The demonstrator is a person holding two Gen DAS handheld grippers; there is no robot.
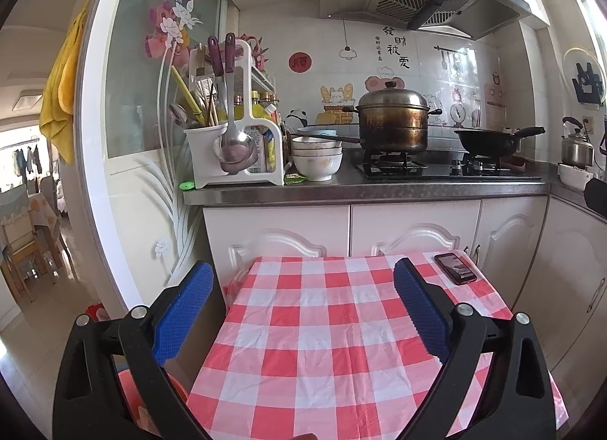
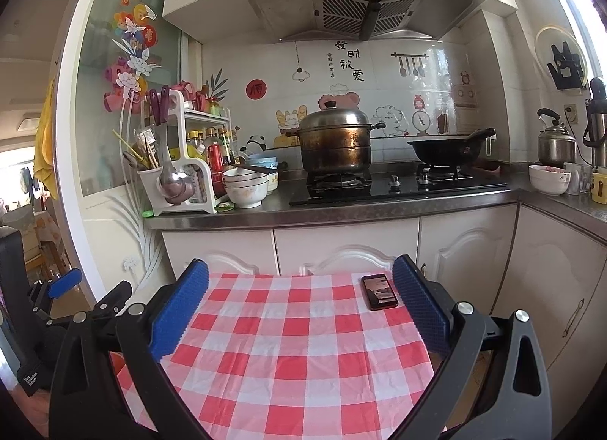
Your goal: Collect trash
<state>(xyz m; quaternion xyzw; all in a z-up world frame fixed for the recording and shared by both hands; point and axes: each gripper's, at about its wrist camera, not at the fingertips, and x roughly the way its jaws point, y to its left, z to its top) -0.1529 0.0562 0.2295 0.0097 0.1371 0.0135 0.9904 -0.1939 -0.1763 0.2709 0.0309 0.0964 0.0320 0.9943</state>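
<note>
A small green wrapper (image 1: 295, 178) (image 2: 224, 207) lies on the dark countertop (image 1: 379, 189) beside the stacked white bowls (image 1: 318, 159) (image 2: 246, 185). A flat green scrap (image 1: 186, 185) (image 2: 147, 213) sits at the counter's left end. My left gripper (image 1: 303, 269) hangs open over the red-and-white checked tablecloth (image 1: 334, 345), with nothing between its blue pads. My right gripper (image 2: 300, 267) is open too, above the same cloth (image 2: 296, 356) and holding nothing. In the right wrist view, a blue pad of the left gripper (image 2: 64, 282) shows at the far left.
A dark phone (image 1: 454, 268) (image 2: 379, 292) lies at the cloth's far right corner. On the counter stand a utensil rack (image 1: 235, 144), a steel pot (image 1: 392, 121) and a wok (image 1: 489, 138) on the stove, and a kettle (image 2: 555, 144). Something red-orange (image 1: 151, 390) sits low, left of the table.
</note>
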